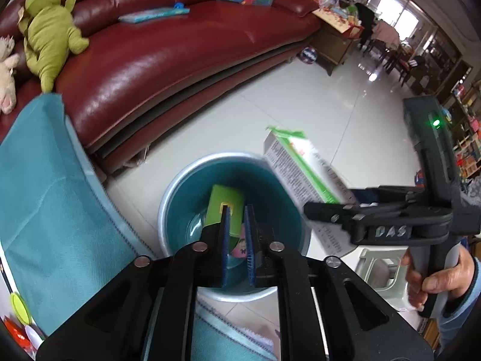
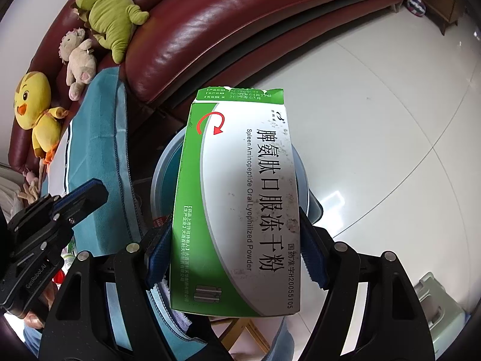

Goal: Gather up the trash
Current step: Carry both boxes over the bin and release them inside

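Right tool [image 2: 234, 258] pinches a green-and-white medicine box [image 2: 237, 198], its blue pads pressed on the 2 long edges near the box's lower half; print reads "Spleen Aminopeptide Oral Lyophilized Powder", torn green flap at the far end. From the left wrist view the same medicine box [image 1: 300, 168] is tilted, its far end up, and reaches over the right rim of the bin, held by the right tool [image 1: 327, 207] with a hand [image 1: 433, 279] on the grip and a green light lit on the housing. Grey-rimmed round trash bin [image 1: 177, 192] with teal inside stands on the white tiled floor [image 1: 315, 105] just beside a teal cloth [image 1: 45, 180]. Inside the bin lie a green carton [image 1: 228, 201] and a scrap with pink print, partly hidden by the pads. Left tool [image 1: 237, 240] hangs over the bin mouth, its 2 blue pads close together with only a narrow gap, nothing between them. In the right wrist view the left tool [image 2: 81, 195] sits low left over the teal cloth [image 2: 93, 150], and the bin [image 2: 162, 174] is mostly covered by the box. Dark red leather sofa [image 1: 168, 57] behind carries a green plush toy [image 1: 48, 30], a pale plush, a yellow chick plush [image 2: 36, 105] and a blue flat packet [image 1: 153, 15]. A pale plastic stool [image 1: 378, 267] stands right of the bin.
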